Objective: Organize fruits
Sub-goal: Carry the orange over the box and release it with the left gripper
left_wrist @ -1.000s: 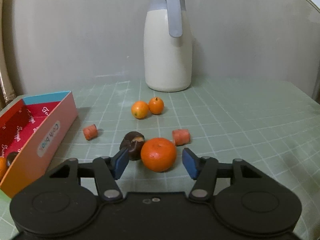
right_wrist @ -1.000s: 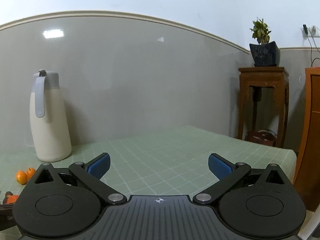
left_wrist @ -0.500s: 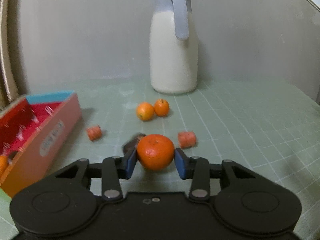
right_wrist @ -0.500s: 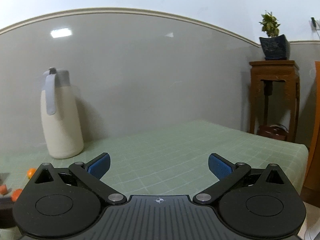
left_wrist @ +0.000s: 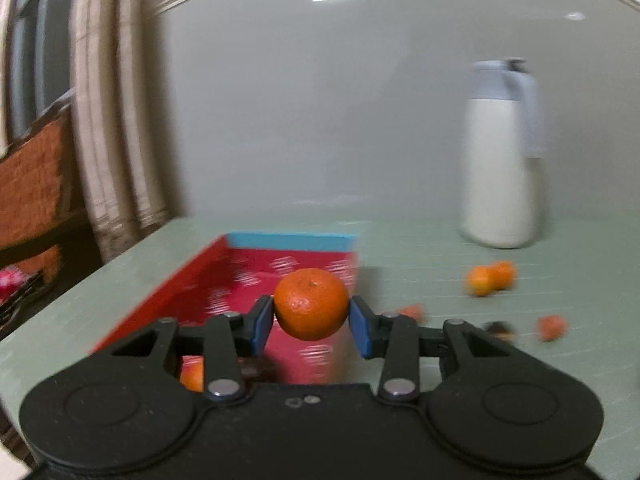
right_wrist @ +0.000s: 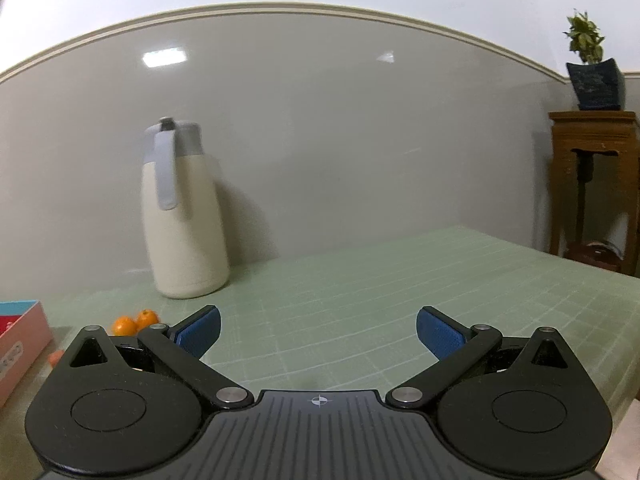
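My left gripper (left_wrist: 311, 320) is shut on a mandarin orange (left_wrist: 311, 304) and holds it in the air over the red box (left_wrist: 224, 280) with the blue far wall. An orange fruit (left_wrist: 192, 376) lies inside the box, partly hidden by the gripper. Two small oranges (left_wrist: 489, 278) lie on the table to the right, with red fruit pieces (left_wrist: 552, 327) and a dark fruit (left_wrist: 498, 328) nearer. My right gripper (right_wrist: 318, 332) is open and empty above the table. The two small oranges (right_wrist: 134, 322) and the box corner (right_wrist: 20, 336) show at its left.
A cream jug with a grey lid (left_wrist: 502, 160) stands at the back of the green grid-patterned table (right_wrist: 360, 300); it also shows in the right wrist view (right_wrist: 184, 216). A curtain (left_wrist: 116, 120) hangs at the left. A wooden stand with a potted plant (right_wrist: 592, 120) is at the far right.
My left gripper closed on the mandarin, lifted it off the table and swung left over the red box. My right gripper turned somewhat left and stayed open.
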The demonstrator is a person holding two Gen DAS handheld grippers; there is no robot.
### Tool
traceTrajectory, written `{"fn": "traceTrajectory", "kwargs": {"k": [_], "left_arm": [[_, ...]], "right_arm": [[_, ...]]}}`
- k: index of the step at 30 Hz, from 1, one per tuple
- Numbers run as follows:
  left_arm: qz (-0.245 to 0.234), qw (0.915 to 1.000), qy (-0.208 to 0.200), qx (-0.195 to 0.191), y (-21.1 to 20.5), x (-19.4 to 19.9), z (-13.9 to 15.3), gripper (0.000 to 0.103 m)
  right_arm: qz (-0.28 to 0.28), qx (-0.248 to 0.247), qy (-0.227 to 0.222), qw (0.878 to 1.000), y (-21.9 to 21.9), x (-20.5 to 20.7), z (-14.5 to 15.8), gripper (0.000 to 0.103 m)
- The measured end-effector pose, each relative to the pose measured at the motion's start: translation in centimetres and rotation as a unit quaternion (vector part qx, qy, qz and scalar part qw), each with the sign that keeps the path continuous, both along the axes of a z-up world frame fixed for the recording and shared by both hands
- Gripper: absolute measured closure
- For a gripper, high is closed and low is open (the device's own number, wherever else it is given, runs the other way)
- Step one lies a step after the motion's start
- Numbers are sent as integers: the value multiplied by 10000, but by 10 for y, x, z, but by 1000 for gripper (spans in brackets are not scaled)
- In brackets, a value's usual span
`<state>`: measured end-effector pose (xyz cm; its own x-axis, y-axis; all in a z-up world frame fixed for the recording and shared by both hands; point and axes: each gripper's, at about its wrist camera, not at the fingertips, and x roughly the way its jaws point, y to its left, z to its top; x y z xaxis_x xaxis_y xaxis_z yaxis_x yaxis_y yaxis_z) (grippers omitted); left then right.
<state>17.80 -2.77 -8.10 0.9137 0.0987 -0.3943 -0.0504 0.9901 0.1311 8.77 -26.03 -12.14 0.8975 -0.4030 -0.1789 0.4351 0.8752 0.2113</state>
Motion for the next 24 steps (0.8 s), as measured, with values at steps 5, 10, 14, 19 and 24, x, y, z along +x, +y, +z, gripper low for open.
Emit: {"fn": "traceTrajectory", "kwargs": {"k": [5,10,14,19,24], "left_arm": [[623,9976,243,-159,45,10,-8,71],[1013,9928,515,-374,73,16,-14,69],[1104,9919,448,-439,79,10,-9,64],[1024,9922,237,-663,86,-3,-3,38],[974,9919,149,-802,97,-16,4,28]], "right_arm": [[301,-178,60,9994,19,8,-4,0],[641,-221,102,9976,34,18,-6,0],[928,-133,135,9955,45,27,-6,0],[1426,1,184,9896,62,40,-4,0],[1734,22,254,9845,77,52,0,0]]}}
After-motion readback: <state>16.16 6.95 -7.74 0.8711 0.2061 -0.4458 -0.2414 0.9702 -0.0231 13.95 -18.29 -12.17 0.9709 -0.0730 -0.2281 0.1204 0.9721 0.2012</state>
